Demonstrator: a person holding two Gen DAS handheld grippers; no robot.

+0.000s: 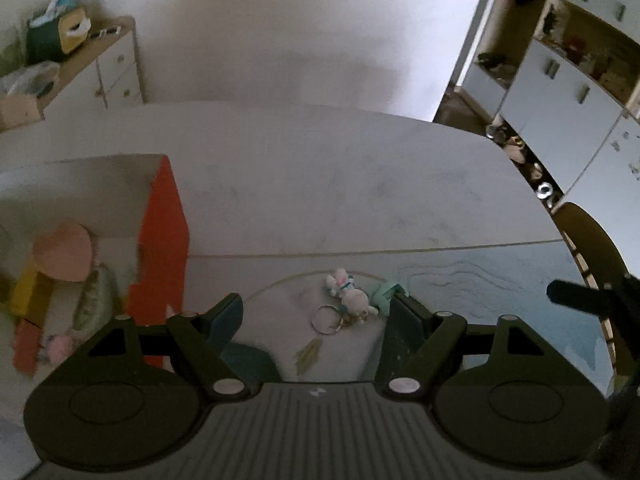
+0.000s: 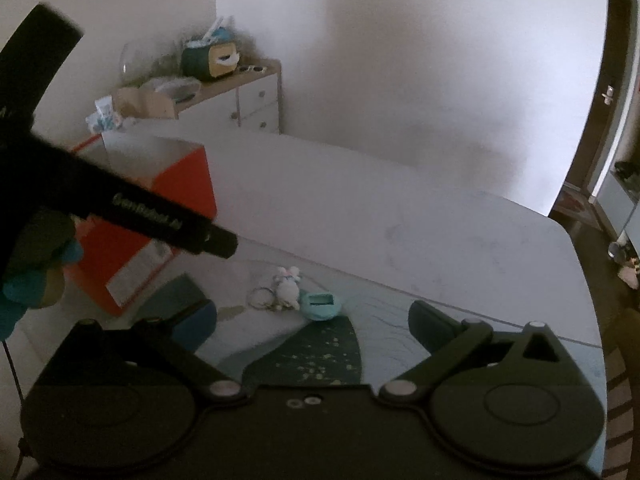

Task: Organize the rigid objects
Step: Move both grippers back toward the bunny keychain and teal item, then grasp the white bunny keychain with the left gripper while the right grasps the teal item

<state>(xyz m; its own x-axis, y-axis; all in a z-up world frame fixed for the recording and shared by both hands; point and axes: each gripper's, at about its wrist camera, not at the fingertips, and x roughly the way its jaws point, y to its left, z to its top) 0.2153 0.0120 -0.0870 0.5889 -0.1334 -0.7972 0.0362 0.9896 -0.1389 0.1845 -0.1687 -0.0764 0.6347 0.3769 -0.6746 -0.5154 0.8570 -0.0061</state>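
Observation:
A small white bunny keychain [image 1: 351, 297] with a metal ring [image 1: 325, 319] lies on the table, and a mint-green rounded piece [image 1: 381, 295] touches its right side. My left gripper [image 1: 316, 314] hovers over them, open, the keychain seen between its fingers but not touched. In the right wrist view the bunny keychain [image 2: 289, 285] and the mint piece [image 2: 321, 306] lie just beyond my right gripper [image 2: 316, 322], which stands wide open and holds nothing. An open orange box [image 1: 164, 248] at the left holds a pink heart-shaped item [image 1: 64, 252] and yellow pieces.
The left tool's black body [image 2: 160, 222] crosses the right wrist view, in front of the orange box [image 2: 160, 204]. A dark speckled mat [image 2: 316, 354] lies under the right gripper. A white dresser [image 2: 252, 104] stands by the far wall. The table edge [image 1: 536, 196] curves at right.

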